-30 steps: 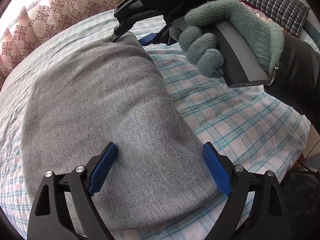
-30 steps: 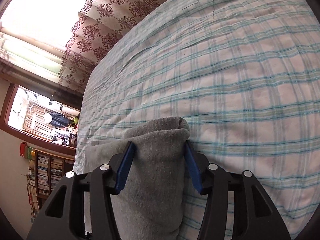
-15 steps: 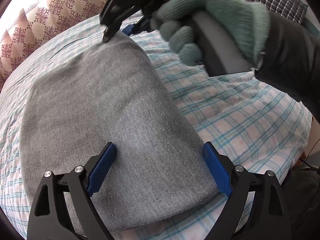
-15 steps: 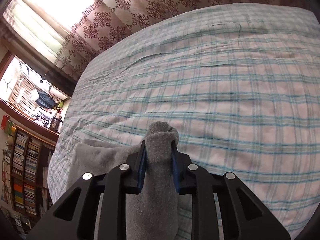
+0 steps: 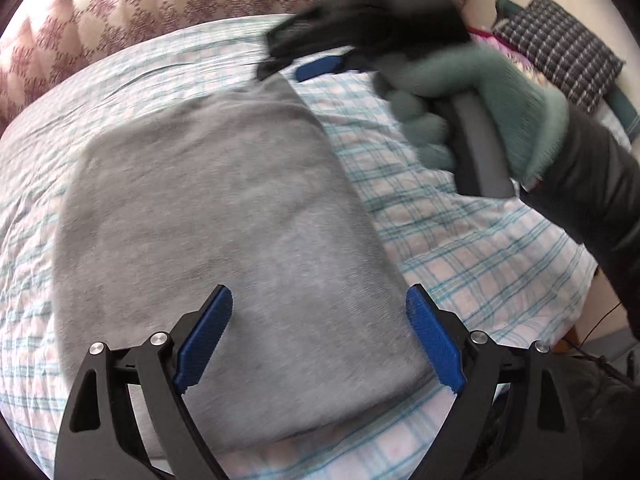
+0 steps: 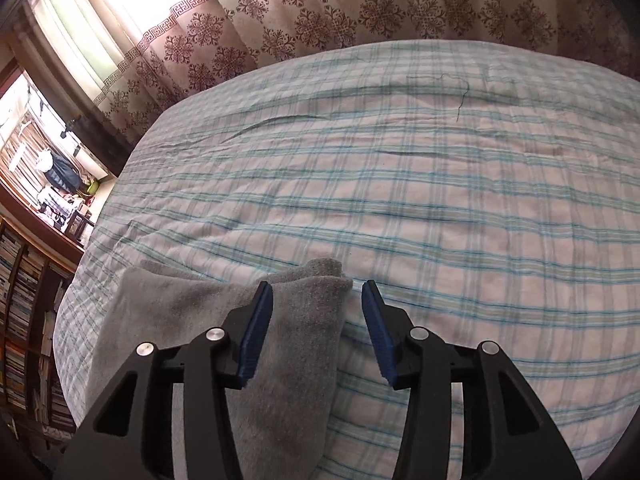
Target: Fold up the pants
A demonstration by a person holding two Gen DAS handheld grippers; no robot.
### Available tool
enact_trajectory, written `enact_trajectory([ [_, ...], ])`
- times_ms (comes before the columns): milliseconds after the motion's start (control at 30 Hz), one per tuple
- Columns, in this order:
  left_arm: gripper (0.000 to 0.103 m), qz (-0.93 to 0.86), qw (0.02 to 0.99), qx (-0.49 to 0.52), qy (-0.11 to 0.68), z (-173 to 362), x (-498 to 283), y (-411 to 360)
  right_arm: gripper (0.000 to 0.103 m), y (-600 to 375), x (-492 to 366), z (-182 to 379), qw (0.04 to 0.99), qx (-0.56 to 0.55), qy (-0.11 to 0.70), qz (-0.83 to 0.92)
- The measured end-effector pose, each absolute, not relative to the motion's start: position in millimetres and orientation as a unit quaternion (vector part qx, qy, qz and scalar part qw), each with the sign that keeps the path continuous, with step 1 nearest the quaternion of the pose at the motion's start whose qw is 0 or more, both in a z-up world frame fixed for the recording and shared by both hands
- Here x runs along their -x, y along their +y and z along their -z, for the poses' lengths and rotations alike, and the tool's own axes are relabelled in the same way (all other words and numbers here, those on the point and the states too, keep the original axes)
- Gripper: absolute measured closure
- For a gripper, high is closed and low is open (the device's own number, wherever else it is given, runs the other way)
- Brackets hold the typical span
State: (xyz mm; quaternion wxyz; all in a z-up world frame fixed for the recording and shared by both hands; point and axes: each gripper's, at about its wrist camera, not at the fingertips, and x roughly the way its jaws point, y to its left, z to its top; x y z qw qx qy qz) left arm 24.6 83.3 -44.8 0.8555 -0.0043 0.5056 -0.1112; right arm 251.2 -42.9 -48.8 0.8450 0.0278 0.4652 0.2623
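Grey pants (image 5: pixel 224 220) lie folded into a flat rectangle on the checked bedsheet (image 5: pixel 460 248). My left gripper (image 5: pixel 320 332) hovers wide open above their near end, with nothing pinched between its blue pads. At the far corner of the pants, blurred by motion, is my right gripper (image 5: pixel 308 66), held by a hand in a green knit glove (image 5: pixel 480 96). In the right wrist view the right gripper (image 6: pixel 318 332) has its jaws opening. The grey corner (image 6: pixel 316 284) lies between them, against the left pad and clear of the right pad.
A patterned curtain (image 6: pixel 360 4) hangs behind the bed. Bookshelves (image 6: pixel 20 320) and a window sill stand to the left in the right wrist view. A checked cushion (image 5: pixel 560 44) lies at the far right. Bare sheet (image 6: pixel 440 200) stretches beyond the pants.
The right gripper closed on the far corner of the pants half a second ago and has now spread its jaws off it, lifting and rolling. The left gripper rose slightly, staying open.
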Motion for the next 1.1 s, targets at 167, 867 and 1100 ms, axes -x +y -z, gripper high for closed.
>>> enact_trajectory([
  [167, 0.014, 0.07, 0.868, 0.007, 0.492, 32, -20, 112, 0.055, -60, -212, 38, 0.852, -0.014, 0.454, -0.262],
  [867, 0.013, 0.022, 0.868, -0.007, 0.496, 53, 18, 153, 0.051, -35, -17, 57, 0.808, 0.098, 0.474, -0.337],
  [1100, 0.013, 0.018, 0.861, -0.005, 0.508, 64, 19, 157, 0.048, -29, 0, 82, 0.799, 0.123, 0.494, -0.321],
])
